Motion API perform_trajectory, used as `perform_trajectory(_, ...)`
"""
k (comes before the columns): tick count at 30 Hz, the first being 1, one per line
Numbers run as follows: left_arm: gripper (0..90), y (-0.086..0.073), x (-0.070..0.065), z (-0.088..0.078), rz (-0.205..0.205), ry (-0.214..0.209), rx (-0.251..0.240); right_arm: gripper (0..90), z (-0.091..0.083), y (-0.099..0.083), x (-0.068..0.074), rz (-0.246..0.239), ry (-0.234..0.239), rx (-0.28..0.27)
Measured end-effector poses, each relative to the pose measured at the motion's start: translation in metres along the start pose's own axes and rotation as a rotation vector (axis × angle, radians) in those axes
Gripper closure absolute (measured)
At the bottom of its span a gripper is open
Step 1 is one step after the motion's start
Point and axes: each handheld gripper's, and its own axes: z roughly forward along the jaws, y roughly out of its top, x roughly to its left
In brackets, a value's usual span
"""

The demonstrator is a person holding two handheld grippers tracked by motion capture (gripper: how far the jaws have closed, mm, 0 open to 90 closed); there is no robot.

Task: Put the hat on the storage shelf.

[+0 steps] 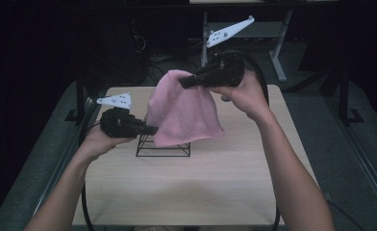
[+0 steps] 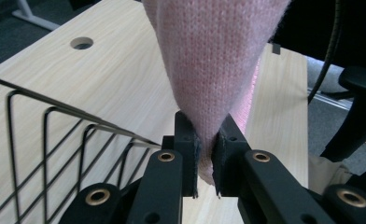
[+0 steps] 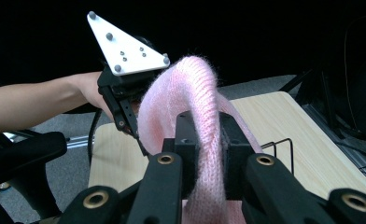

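Pink knit hat (image 1: 184,110) hangs in the air above the black wire basket (image 1: 163,147) on the wooden table (image 1: 201,178). Right gripper (image 1: 182,83) is clamped on the hat's upper edge, held high. Left gripper (image 1: 154,130) sits lower, beside the basket, jaws pinched on the hat's bottom edge.

Pink knit hat (image 1: 184,113), black wire basket (image 1: 163,147)
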Motion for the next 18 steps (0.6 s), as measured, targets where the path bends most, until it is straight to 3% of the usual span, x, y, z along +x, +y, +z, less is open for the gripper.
perform_trajectory(18,82.4,0.016,0.022,-0.024,-0.004,0.087,0.02,80.6,0.007,0.013,-0.02,0.018,-0.037,-0.035)
